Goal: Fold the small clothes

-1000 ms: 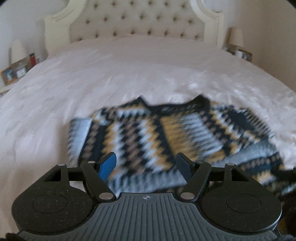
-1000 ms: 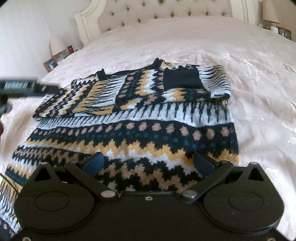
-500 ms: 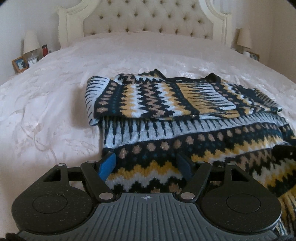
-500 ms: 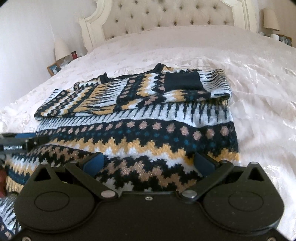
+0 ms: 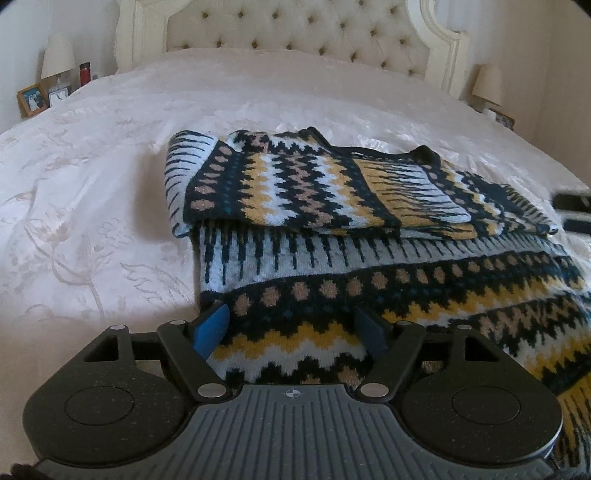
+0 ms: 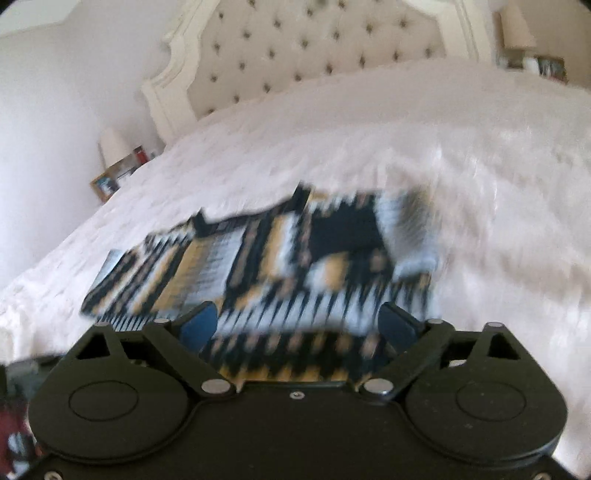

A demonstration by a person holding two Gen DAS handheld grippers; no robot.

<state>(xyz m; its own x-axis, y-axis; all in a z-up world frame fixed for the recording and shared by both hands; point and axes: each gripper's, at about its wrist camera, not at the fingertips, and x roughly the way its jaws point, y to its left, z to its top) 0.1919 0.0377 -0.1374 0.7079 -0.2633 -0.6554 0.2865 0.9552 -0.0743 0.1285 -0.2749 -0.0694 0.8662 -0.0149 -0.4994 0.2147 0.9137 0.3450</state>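
Observation:
A patterned knit sweater (image 5: 369, 258) in black, yellow, tan and pale blue lies on the white bed, its sleeves folded across the chest. My left gripper (image 5: 291, 328) is open and low over the sweater's near left hem, fingers astride the fabric without closing on it. The right wrist view is motion-blurred; there my right gripper (image 6: 299, 325) is open above the sweater (image 6: 277, 254), with the near hem under it. A dark part of the right gripper (image 5: 576, 212) shows at the right edge of the left wrist view.
The white embossed bedspread (image 5: 110, 221) surrounds the sweater. A tufted cream headboard (image 5: 295, 33) stands at the far end. Bedside tables with a lamp (image 5: 55, 55), a photo frame (image 5: 31, 99) and a red bottle (image 5: 85, 72) flank it.
My left gripper has come down and in close to the sweater's near left hem. My right gripper has lifted and pulled back fast, blurring its view. Both have stayed open.

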